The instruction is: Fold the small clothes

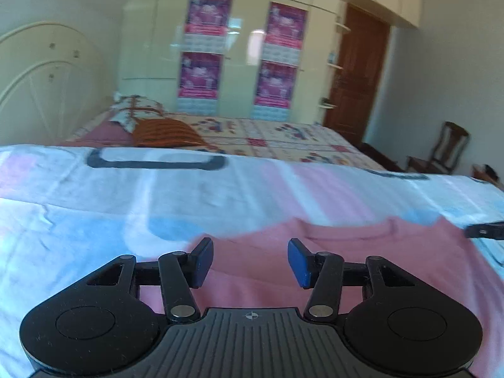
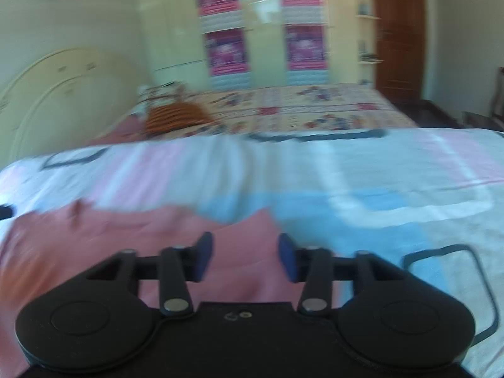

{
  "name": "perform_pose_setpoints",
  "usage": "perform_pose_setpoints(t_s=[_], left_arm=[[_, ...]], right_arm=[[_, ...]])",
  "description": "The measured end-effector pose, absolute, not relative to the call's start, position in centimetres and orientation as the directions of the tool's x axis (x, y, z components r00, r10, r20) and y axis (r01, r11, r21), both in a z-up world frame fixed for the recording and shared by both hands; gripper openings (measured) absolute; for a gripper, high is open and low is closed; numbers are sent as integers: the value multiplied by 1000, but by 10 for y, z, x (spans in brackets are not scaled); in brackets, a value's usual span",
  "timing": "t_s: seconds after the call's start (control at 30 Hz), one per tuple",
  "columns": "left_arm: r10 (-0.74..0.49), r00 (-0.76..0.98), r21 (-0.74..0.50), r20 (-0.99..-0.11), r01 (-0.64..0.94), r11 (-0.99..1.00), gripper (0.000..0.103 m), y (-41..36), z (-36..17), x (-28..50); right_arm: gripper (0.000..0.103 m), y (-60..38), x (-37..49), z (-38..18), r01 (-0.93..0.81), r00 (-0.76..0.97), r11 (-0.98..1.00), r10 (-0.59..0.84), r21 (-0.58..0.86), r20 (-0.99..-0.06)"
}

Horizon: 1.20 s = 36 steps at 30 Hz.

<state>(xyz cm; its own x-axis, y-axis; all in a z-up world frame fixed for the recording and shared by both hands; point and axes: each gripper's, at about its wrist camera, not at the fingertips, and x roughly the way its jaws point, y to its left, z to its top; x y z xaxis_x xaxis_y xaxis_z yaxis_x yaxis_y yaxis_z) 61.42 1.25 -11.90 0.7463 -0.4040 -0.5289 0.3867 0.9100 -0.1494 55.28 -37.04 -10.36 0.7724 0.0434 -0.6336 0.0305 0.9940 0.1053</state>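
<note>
Pink soft cotton garment [image 1: 330, 252] is spread flat on the pastel patchwork bedsheet [image 1: 94, 208], judged light and limp, best pinched at a hem corner; left gripper [image 1: 250, 263] and right gripper [image 2: 245, 256] are parted, empty.

The pink garment [image 1: 362, 252] is cut off below by the left gripper's body and blurred in the right wrist view. Beyond it, the wardrobe posters [image 1: 206, 75] are too blurred to read. Right of the garment, the right gripper [image 1: 485, 230] shows only a dark tip at the frame edge.
</note>
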Motion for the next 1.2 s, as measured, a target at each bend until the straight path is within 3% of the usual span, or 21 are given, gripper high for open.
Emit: perform_pose_setpoints(t_s=[0.13,0.23,0.33,0.43,0.5,0.63,0.7,0.77,0.9,0.93,1.07,1.2], left_arm=[[-526,648,-85,-551,584,807,51,-49,-130,550],[-509,612,-45,-605,612,789,51,-79,-148,540],[-515,611,-96,-602,584,806,51,-79,-157,553],[-498,642,-82,-583,563,822,51,-73,-136,556],[-486,657,-79,-576,547,833,51,-62,-131,570],[-396,664,-68,-634,463,884,52,-47,-148,624],[-389,667,-110,-635,421,901,57,-28,-152,640],[-264,718,-22,-644,327,945,57,-14,-153,647],[-261,733,-84,-628,270,959,57,10,-147,637],[-280,740,-89,-611,287,954,57,7,-142,626],[-392,728,-123,-563,395,910,57,-24,-131,571],[-451,674,-136,-585,467,874,57,-64,-144,537]], right_arm=[[32,-310,526,-114,-199,738,976,207,86,-643],[34,-279,526,-127,-287,695,954,266,82,-668],[35,-270,537,-136,-243,708,970,185,10,-682],[35,-284,547,-130,-155,705,982,189,112,-684],[37,-289,547,-121,-131,732,986,169,107,-660],[36,-301,575,-127,-76,703,991,134,114,-699],[35,-308,586,-135,-20,693,999,48,47,-719],[35,-328,594,-136,83,690,996,-48,13,-722],[38,-344,587,-129,126,682,992,-87,0,-726],[43,-338,579,-123,119,705,993,-79,7,-705],[40,-305,536,-109,-56,754,994,104,94,-649],[39,-272,512,-125,-151,725,986,158,69,-670]])
